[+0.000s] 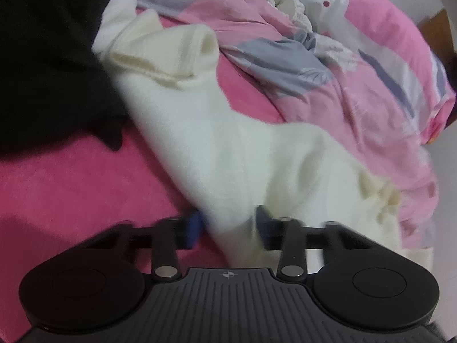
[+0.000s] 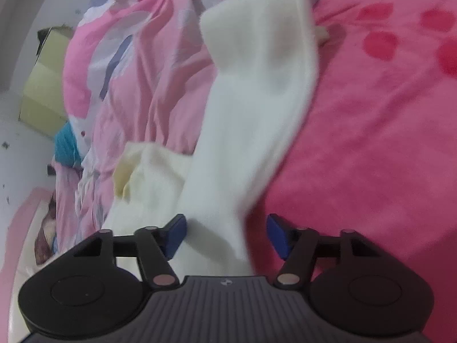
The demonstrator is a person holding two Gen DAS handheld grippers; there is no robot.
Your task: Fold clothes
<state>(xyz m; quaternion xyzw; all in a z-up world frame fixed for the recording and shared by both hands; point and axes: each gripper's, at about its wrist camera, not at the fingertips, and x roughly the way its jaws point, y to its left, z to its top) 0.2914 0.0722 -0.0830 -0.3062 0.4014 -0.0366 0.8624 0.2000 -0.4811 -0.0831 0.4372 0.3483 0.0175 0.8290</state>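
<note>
A cream-white knit garment [image 1: 228,148] lies stretched across the pink fleece blanket [image 1: 71,185], its ribbed cuff [image 1: 200,48] at the far end. My left gripper [image 1: 228,224] has its blue pads [image 1: 192,227] against both sides of a bunched fold of this garment and is shut on it; the picture is blurred there. In the right wrist view the same white garment [image 2: 251,108] runs away from the camera and passes between the blue fingers [image 2: 275,235] of my right gripper [image 2: 225,235]. That gripper stands open, with pink blanket showing beside the right pad.
A crumpled pink, grey and white patterned quilt [image 1: 357,91] is heaped beside the garment. A black cloth [image 1: 48,57] lies at the far left. A pale yellow box [image 2: 42,85] and a teal item [image 2: 65,143] sit at the left, near the white floor [image 2: 22,148].
</note>
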